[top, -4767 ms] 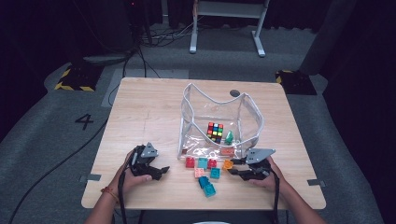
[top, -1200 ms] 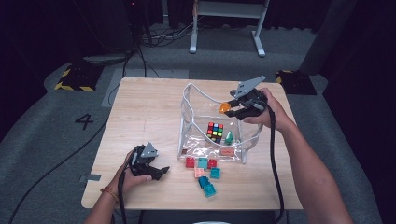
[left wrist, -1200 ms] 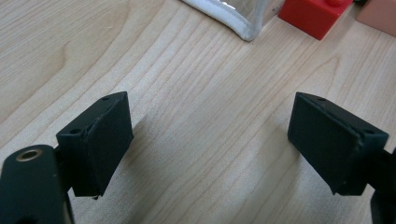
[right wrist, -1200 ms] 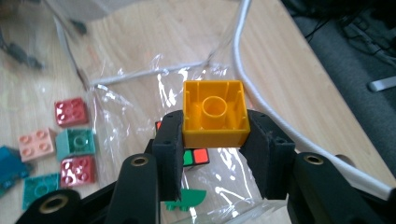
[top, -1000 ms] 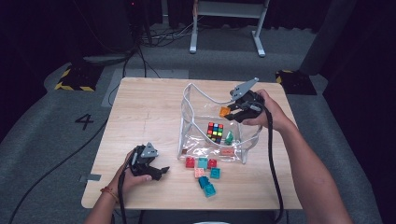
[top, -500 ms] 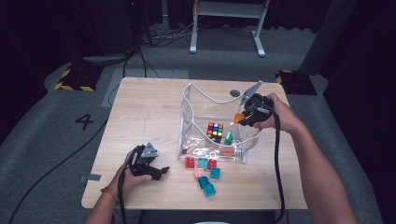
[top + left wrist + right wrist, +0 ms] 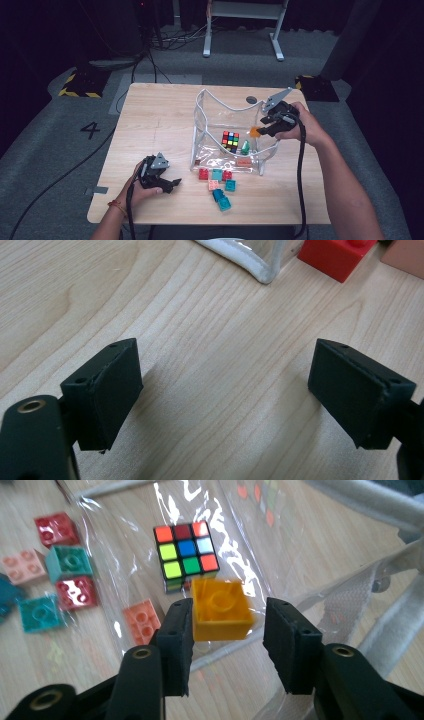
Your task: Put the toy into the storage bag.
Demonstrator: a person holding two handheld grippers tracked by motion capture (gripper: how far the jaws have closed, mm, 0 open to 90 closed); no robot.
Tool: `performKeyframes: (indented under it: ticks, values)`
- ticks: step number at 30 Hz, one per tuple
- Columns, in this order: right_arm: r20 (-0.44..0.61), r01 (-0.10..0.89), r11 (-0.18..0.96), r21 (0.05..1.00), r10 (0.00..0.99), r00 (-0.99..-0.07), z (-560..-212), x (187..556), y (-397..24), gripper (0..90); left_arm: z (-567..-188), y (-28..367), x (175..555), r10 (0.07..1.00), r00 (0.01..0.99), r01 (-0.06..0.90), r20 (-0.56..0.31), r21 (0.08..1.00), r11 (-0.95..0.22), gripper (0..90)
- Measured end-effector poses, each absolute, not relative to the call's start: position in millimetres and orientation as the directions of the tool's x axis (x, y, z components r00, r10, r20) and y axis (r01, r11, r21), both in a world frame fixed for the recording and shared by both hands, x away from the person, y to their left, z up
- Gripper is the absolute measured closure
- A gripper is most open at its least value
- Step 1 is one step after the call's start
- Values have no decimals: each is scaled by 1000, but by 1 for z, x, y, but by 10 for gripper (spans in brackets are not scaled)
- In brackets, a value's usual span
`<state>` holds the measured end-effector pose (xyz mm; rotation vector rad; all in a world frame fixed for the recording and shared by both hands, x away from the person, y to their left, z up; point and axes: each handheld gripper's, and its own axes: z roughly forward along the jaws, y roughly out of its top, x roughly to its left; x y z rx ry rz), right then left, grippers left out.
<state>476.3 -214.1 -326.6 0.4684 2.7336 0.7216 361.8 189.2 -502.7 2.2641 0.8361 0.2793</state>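
The left half of the tabletop (image 7: 150, 125), from the far left corner down to the near edge, lies bare and open to passage. Toward the right edge the clear plastic bag (image 7: 220, 112) stands upright with its white-trimmed walls, blocking level movement; its mouth is open from above. Inside, a puzzle cube (image 7: 230, 141) and small blocks take up the floor. Loose toy bricks (image 7: 216, 180) crowd the strip between the bag and the near edge. The near right corner stays free.

Puzzle cube (image 7: 230, 141) lies inside the bag (image 7: 215, 107), blocks (image 7: 216, 175) before it.
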Motion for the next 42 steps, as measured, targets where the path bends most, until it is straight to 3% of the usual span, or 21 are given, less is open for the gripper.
performKeyframes:
  ticks: [20, 34, 42]
  values:
    - [-198, 182, 632, 753, 482, -854, -306, 440, -250, 295, -503, 189, 362, 638, 769, 488, -36, 678, -550, 142]
    - [-209, 177, 523, 834, 595, -776, -299, 412, -292, 277, -503, 189, 362, 639, 769, 488, -37, 678, -549, 142]
    - [-236, 155, 516, 843, 612, -755, -305, 396, -309, 277, -503, 189, 362, 638, 769, 488, -36, 678, -549, 142]
